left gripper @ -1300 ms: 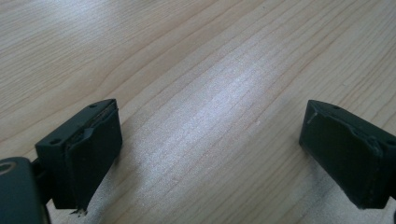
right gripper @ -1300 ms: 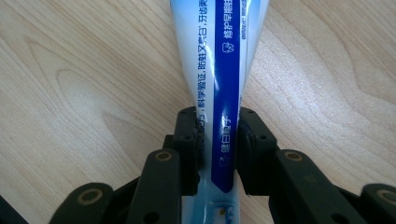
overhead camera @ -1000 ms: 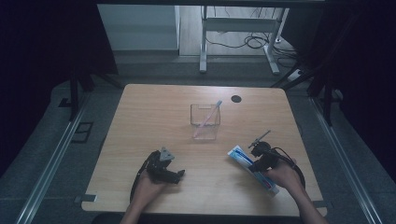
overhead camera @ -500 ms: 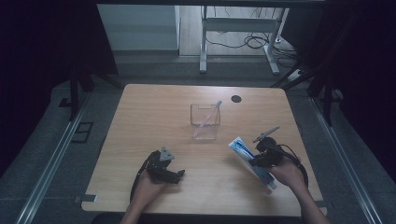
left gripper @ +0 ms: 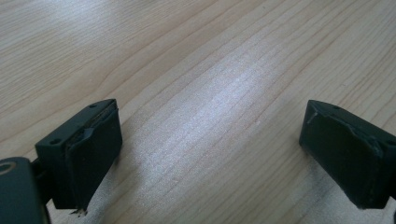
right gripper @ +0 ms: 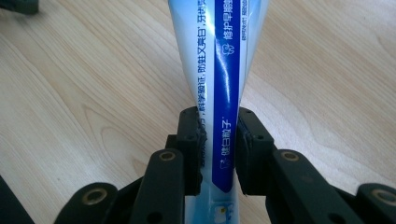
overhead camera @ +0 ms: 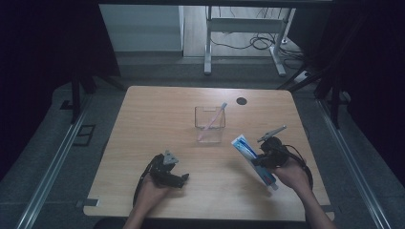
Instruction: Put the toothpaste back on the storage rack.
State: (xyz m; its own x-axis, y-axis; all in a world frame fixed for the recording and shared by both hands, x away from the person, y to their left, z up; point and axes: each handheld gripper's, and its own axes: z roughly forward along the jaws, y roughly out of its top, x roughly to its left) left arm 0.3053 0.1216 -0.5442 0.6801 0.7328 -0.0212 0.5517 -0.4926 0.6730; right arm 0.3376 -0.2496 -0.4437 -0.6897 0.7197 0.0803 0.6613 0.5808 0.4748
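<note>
While our right gripper [right gripper: 218, 154] clamps the toothpaste tube [right gripper: 219, 70] between its jaws, now lifted off the table [overhead camera: 143, 119], our left gripper [left gripper: 210, 154] gapes wide, empty

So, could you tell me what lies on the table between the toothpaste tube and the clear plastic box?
Nothing: in the high view, only bare wooden tabletop separates the blue-and-white toothpaste tube from the clear plastic box.
</note>
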